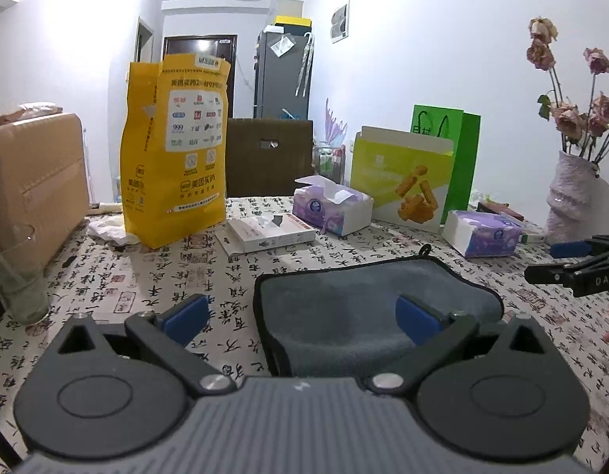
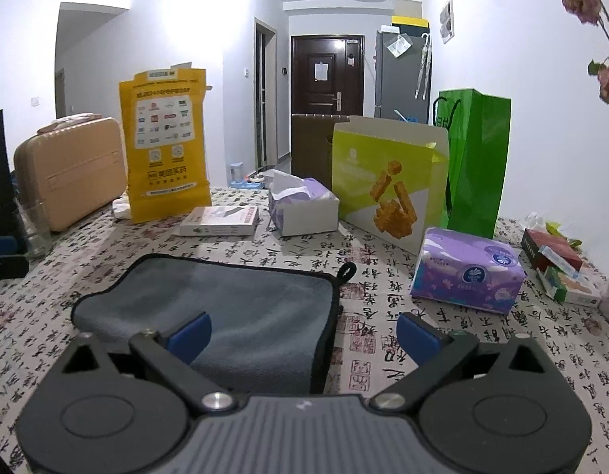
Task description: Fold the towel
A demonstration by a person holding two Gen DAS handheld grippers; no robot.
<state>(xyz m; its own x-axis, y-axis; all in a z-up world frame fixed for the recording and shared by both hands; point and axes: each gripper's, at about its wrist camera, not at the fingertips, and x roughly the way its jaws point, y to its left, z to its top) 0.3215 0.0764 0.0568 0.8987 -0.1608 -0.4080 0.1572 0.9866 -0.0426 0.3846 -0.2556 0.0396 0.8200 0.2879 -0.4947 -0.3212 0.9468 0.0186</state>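
A grey towel [image 1: 367,300] with black trim lies folded on the calligraphy-print tablecloth [image 1: 146,276]; it also shows in the right wrist view [image 2: 241,308]. My left gripper [image 1: 302,322] is open and empty, held above the towel's near left edge, with its right pad over the cloth. My right gripper [image 2: 304,335] is open and empty above the towel's near right edge, with its left pad over the cloth. The right gripper's fingers [image 1: 573,264] also show at the right edge of the left wrist view.
A yellow bag [image 1: 174,150], a flat white box [image 1: 264,233], two purple tissue packs [image 1: 332,205] [image 2: 466,272], a yellow-green snack box [image 2: 387,181], a green bag [image 2: 478,158] and a flower vase [image 1: 573,197] stand behind the towel. A glass [image 1: 16,272] stands at the left.
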